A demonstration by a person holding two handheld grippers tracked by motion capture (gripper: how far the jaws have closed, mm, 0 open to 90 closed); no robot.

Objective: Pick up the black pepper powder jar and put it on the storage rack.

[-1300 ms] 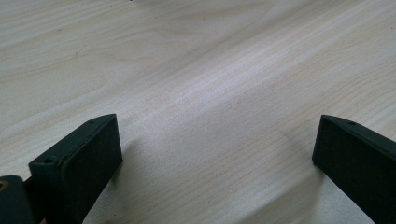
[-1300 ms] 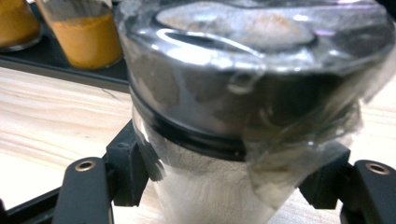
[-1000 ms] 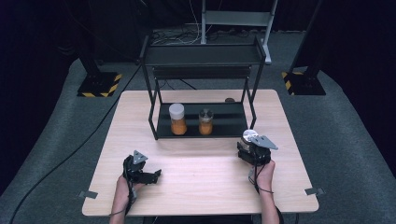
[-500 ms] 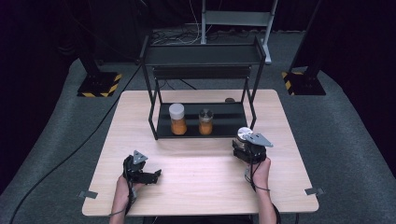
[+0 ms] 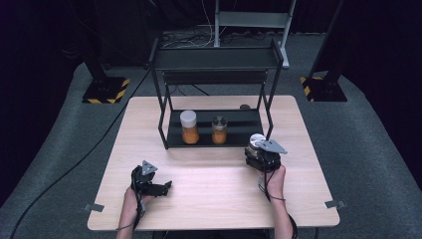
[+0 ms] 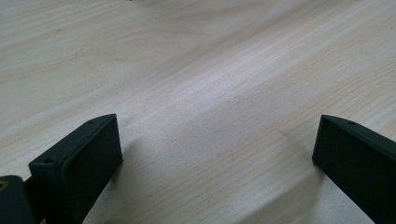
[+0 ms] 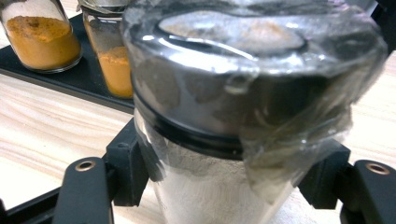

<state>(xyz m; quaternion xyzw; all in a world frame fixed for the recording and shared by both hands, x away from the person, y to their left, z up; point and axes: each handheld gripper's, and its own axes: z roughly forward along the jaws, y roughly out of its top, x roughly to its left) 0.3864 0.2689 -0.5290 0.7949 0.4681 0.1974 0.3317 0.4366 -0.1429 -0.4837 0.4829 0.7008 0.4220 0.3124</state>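
Observation:
My right gripper is shut on a glass jar of white powder with a silver lid under clear plastic wrap. Its black fingers press the jar's sides just below the lid. The jar is upright over the table, just in front of the right end of the black rack's lower shelf. On that shelf stand a white-lidded jar and a silver-lidded jar, both holding orange powder. My left gripper lies at the front left of the table, open, with bare wood between its fingers.
The black two-tier wire rack stands at the back middle of the wooden table. A small dark round thing lies behind the rack. Black stands with yellow-striped bases are on the grey floor beyond.
My right gripper has shifted a little to the left with the jar, closer to the rack's right front post. The left gripper has stayed where it was.

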